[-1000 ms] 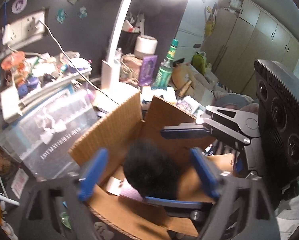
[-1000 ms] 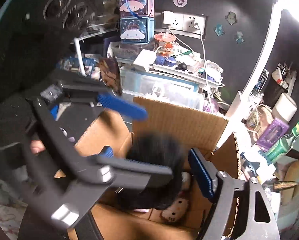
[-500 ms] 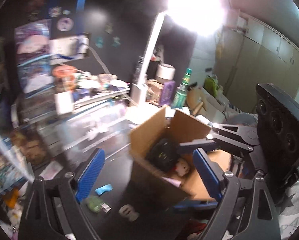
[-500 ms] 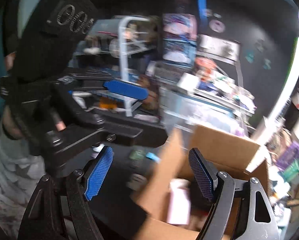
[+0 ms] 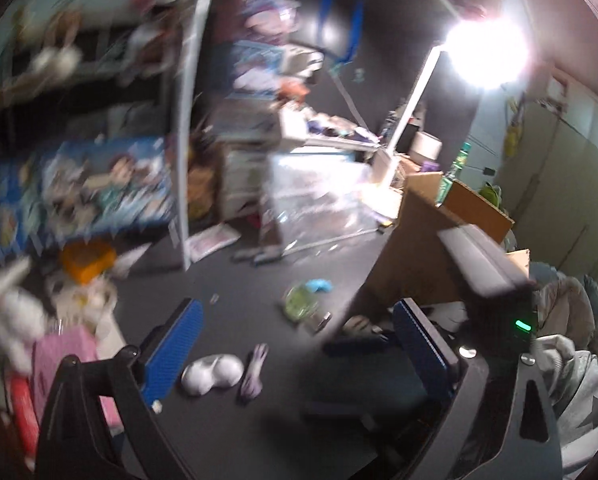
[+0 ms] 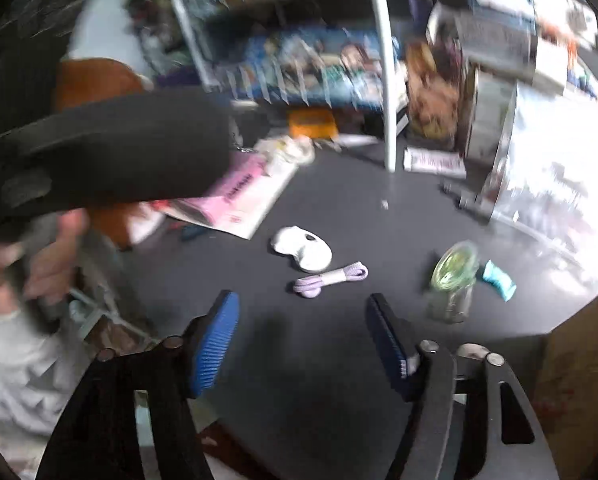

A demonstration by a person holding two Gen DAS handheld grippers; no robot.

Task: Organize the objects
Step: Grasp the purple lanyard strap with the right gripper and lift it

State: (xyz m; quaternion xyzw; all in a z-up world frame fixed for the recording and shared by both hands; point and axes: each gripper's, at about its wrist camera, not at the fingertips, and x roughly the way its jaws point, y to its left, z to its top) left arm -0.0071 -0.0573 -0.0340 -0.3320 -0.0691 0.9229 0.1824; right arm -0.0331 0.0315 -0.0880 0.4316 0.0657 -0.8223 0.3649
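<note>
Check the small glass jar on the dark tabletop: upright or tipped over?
Tipped. The glass jar lies on its side on the tabletop, round greenish end facing the right wrist camera.

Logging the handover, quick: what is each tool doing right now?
Left tool: jaws opening, nothing between them.
Right tool: jaws closing, nothing between them yet.

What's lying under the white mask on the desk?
Only the dark desk shows around the white mask; the purple cord lies beside it. Anything beneath is covered.
</note>
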